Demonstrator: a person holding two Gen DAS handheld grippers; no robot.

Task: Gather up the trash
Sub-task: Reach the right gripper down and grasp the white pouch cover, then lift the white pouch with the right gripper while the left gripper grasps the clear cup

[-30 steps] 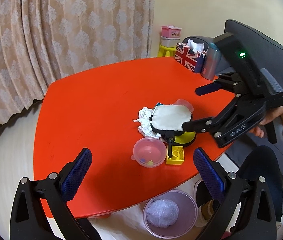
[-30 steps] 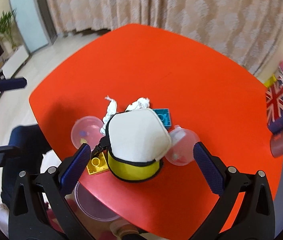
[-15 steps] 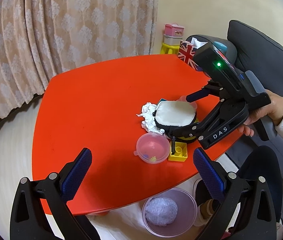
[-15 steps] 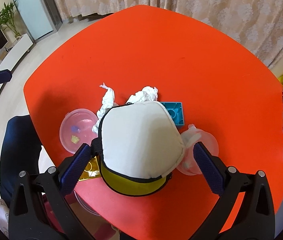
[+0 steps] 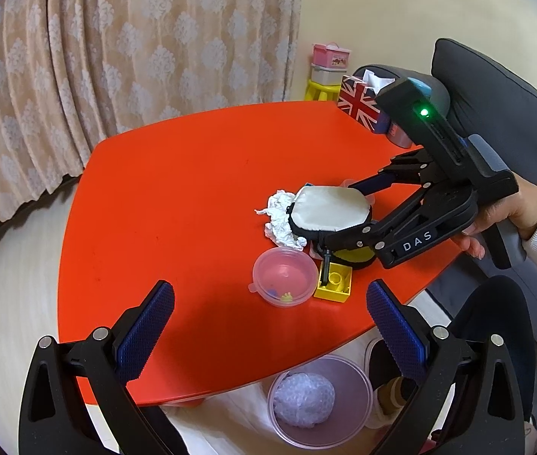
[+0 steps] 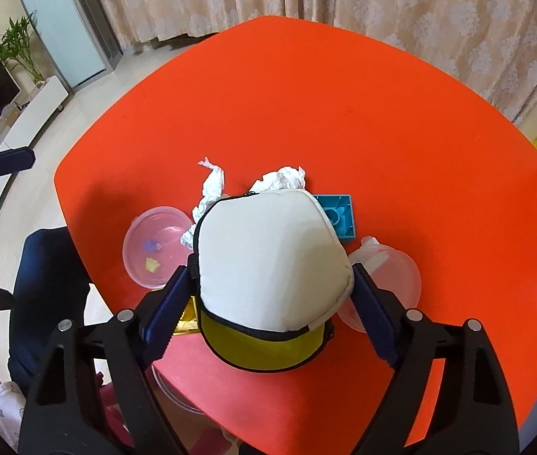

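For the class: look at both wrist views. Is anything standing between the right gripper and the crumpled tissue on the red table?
Yes. A white-and-yellow zip pouch sits in front of the crumpled tissue, partly covering it. The right gripper has just been closing, and its pads now bracket the pouch's sides rather than the tissue, which lies just beyond it.

Beige patterned curtains (image 5: pixel 135 57) hang behind the red table (image 5: pixel 192 189). Right of the table stands a grey sofa (image 5: pixel 495 94); pale floor (image 6: pixel 79 87) surrounds it.

A crumpled white tissue (image 5: pixel 281 218) lies on the red counter (image 5: pixel 177 197), touching a cream-and-yellow zip pouch (image 6: pixel 272 265). Below the counter's near edge, a clear tub (image 5: pixel 359 390) on the floor holds a wad of bubble wrap (image 5: pixel 304 402).
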